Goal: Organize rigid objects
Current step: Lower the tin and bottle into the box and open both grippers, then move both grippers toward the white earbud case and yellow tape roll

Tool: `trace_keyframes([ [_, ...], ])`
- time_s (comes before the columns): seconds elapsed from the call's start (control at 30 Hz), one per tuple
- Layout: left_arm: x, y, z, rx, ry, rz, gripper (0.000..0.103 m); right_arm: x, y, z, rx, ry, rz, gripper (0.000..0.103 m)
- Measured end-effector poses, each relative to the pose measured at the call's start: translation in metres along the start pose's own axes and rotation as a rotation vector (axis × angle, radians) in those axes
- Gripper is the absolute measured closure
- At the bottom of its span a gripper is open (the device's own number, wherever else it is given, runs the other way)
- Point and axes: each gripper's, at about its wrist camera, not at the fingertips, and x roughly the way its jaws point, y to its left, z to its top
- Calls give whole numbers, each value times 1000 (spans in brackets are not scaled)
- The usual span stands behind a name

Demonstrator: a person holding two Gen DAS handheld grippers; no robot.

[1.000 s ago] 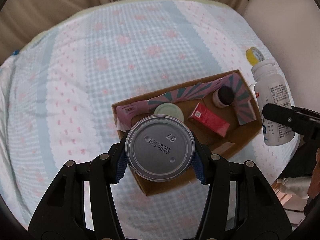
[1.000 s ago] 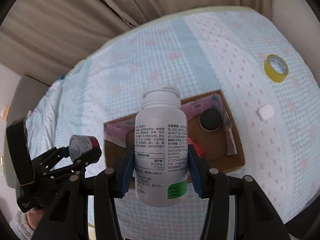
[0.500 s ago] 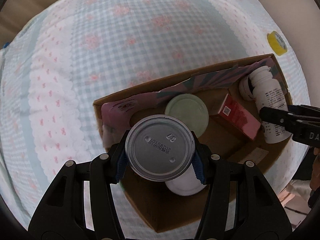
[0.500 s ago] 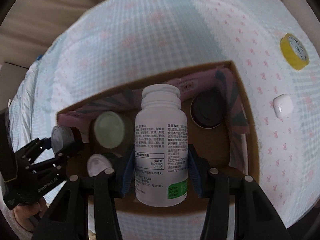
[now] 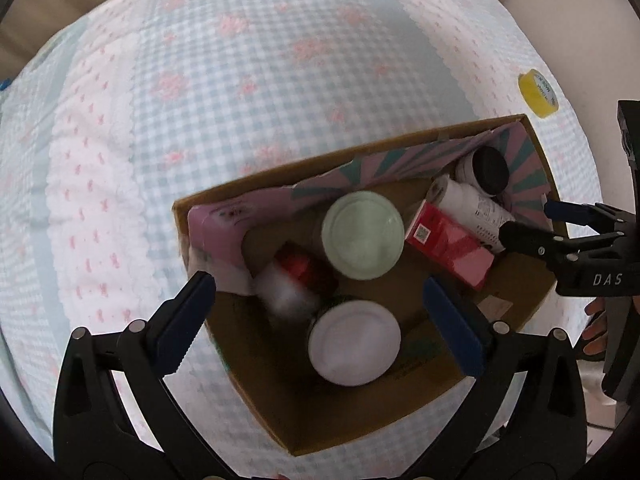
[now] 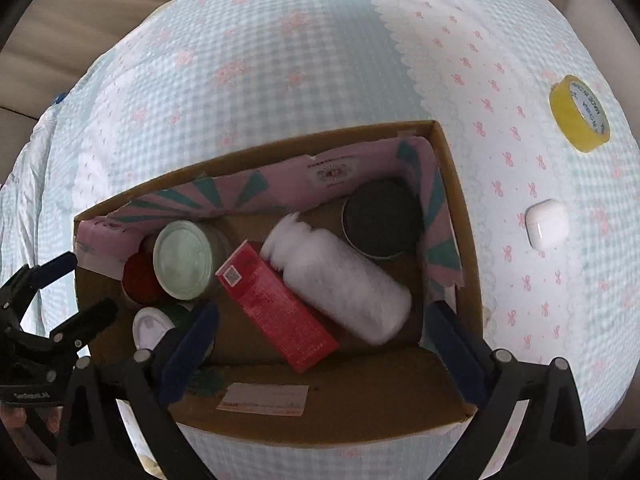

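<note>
A cardboard box point(image 5: 404, 412) point(image 6: 352, 412) sits on the checked bedspread. In it lie a red-and-silver can point(image 5: 292, 284) point(image 6: 138, 280), blurred on its side, and a white pill bottle point(image 6: 340, 284) point(image 5: 468, 204), also on its side. A green-lidded jar point(image 5: 362, 236) point(image 6: 184, 258), a white-lidded jar point(image 5: 354, 344) point(image 6: 150, 326), a red carton point(image 5: 448, 248) point(image 6: 276, 308) and a black-lidded jar point(image 5: 490, 170) point(image 6: 380, 218) are inside too. My left gripper point(image 5: 320, 320) is open and empty above the box. My right gripper point(image 6: 320, 344) is open and empty above it.
A yellow tape roll point(image 6: 580, 114) point(image 5: 538, 94) and a white earbud case point(image 6: 546, 224) lie on the bedspread right of the box. A pink patterned paper point(image 6: 256, 188) lines the box's far wall. Beige curtains hang behind the bed.
Both grippers have opened over the box. The can dropped from my left gripper and the white bottle from my right; both now lie in the box.
</note>
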Motion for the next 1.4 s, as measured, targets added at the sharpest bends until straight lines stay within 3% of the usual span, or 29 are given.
trace_keyframes([
  [0.33, -22, 4, -5, -26, -33, 3, 0, -16, 7, -8, 1, -34, 10, 0],
  [0.63, -87, -11, -23, -45, -105, 28, 0, -70, 11, -26, 4, -78, 29, 0],
  [0.77, -140, -27, -37, -34, -151, 69, 0, -118, 12, -40, -2, -146, 32, 0],
  [0.93, -209, -53, -55, -44, -236, 30, 0, -192, 18, -60, -44, -265, -59, 0],
  [1.07, -244, -80, -65, -39, -316, 17, 0, -246, 2, -79, -8, -351, -82, 0],
  [1.23, -262, -111, -69, -16, -375, -4, 0, -294, -25, -98, 61, -471, -123, 0],
  [1.4, -266, -145, -61, -2, -407, -4, 0, -323, -51, -102, 59, -521, -174, 0],
])
